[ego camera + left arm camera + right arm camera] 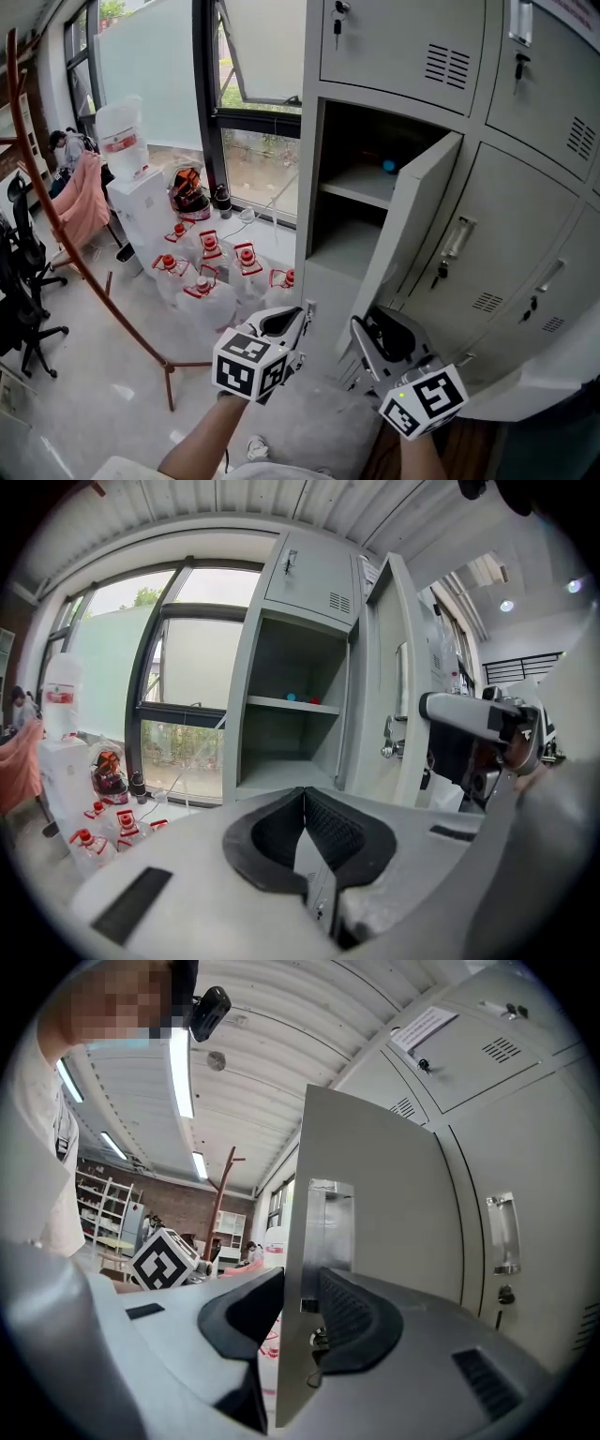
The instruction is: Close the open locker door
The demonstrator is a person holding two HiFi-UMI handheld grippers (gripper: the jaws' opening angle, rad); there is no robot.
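Note:
The grey locker bank [506,244] has one compartment [361,187] open, and its door [412,225] is swung out toward me. My right gripper [367,330] sits at the door's lower free edge. In the right gripper view the door's [375,1204] thin edge stands between the two pads of the right gripper [298,1283], which lie close to either face without clearly pressing. My left gripper [298,319] hovers left of the door, in front of the locker, with its pads meeting and nothing held. From the left gripper [305,794] I see the shelf and the door [382,667].
Several red-capped water jugs [211,267] crowd the floor left of the locker, beside a white water dispenser [127,178]. A wooden coat rack [84,272] leans across the left, with an office chair [23,272] behind. A small blue thing [388,166] lies on the locker shelf.

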